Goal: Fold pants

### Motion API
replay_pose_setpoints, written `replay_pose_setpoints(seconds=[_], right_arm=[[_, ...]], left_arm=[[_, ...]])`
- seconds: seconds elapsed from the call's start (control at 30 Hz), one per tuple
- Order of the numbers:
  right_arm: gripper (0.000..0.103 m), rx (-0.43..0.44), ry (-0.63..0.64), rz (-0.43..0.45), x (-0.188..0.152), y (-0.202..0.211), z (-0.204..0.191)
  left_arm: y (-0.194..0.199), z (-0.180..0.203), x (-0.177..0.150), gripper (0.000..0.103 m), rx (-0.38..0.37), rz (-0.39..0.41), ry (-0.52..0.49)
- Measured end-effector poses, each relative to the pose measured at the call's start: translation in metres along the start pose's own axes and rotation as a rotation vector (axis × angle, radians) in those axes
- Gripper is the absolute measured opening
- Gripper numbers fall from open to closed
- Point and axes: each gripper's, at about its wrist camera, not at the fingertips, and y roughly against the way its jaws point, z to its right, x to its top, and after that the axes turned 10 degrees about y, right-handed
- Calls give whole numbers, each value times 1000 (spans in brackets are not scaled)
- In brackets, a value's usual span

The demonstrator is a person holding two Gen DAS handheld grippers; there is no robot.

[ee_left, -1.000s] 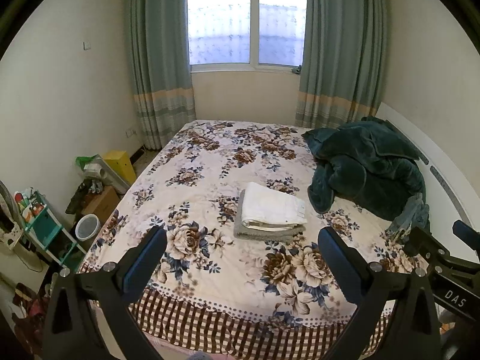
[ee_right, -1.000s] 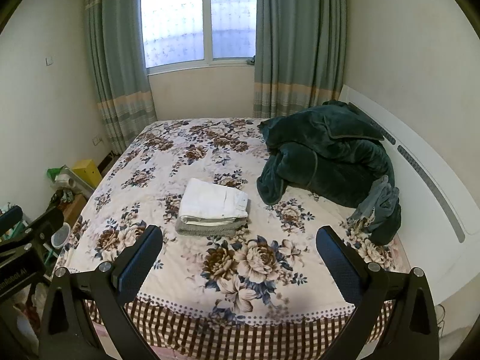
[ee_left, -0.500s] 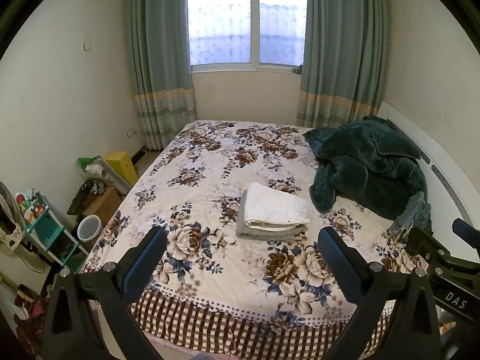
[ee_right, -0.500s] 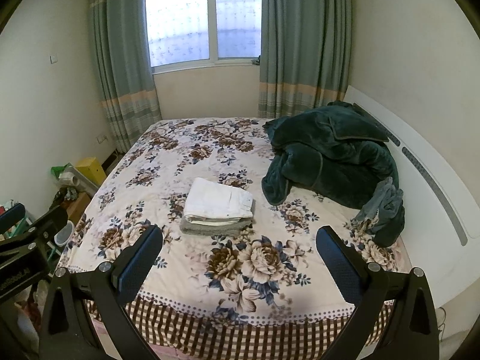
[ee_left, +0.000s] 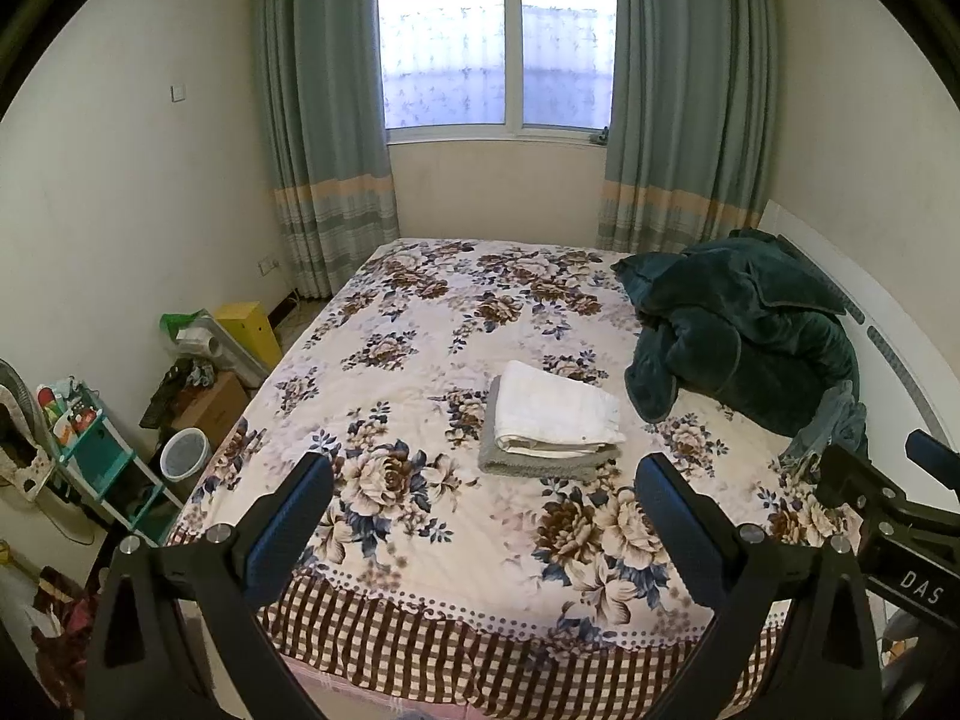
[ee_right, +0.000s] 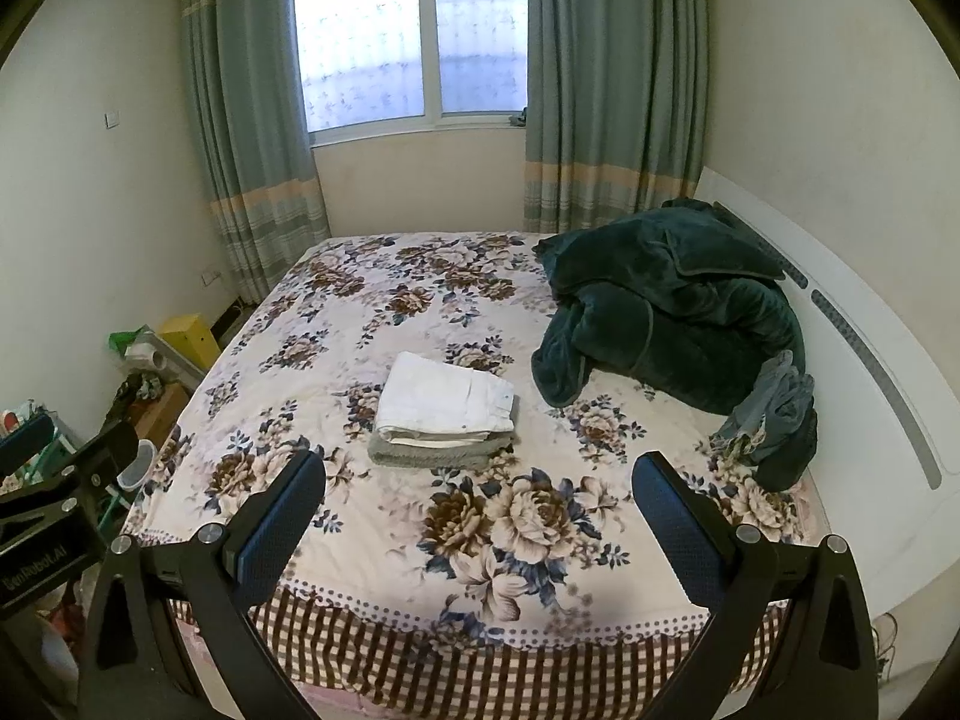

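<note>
Left gripper (ee_left: 483, 516) and right gripper (ee_right: 479, 510): fingers spread wide, empty, held over the bed's (ee_left: 420, 540) foot edge. Folded white pants (ee_left: 558, 414) on a grey folded garment (ee_left: 540, 461), mid-bed. Dark green blanket (ee_right: 672, 306) beyond, by the headboard. Teal shelf (ee_left: 102, 468) shows in left view only. Both views sit slightly farther back than a second ago.

Bed cover (ee_left: 420, 324): floral print with a brown checked border at the near edge.
Blanket (ee_left: 744, 330): dark green, heaped against the white headboard (ee_right: 864, 360).
Window (ee_left: 498, 48): between grey-green striped curtains (ee_left: 324, 120).
Floor, left of bed: yellow box (ee_left: 249, 330), cardboard box (ee_left: 210, 408), white bin (ee_left: 183, 453), teal shelf rack (ee_left: 90, 450).
Wall: switch plate (ee_left: 177, 92).
</note>
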Motion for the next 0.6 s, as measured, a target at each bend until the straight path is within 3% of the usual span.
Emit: replay_pose_setpoints(seconds=[0.6], right_arm=[[103,10,5,-2,-3,1,-16]], left_arm=[[2,1,-1,103,4,1,2]])
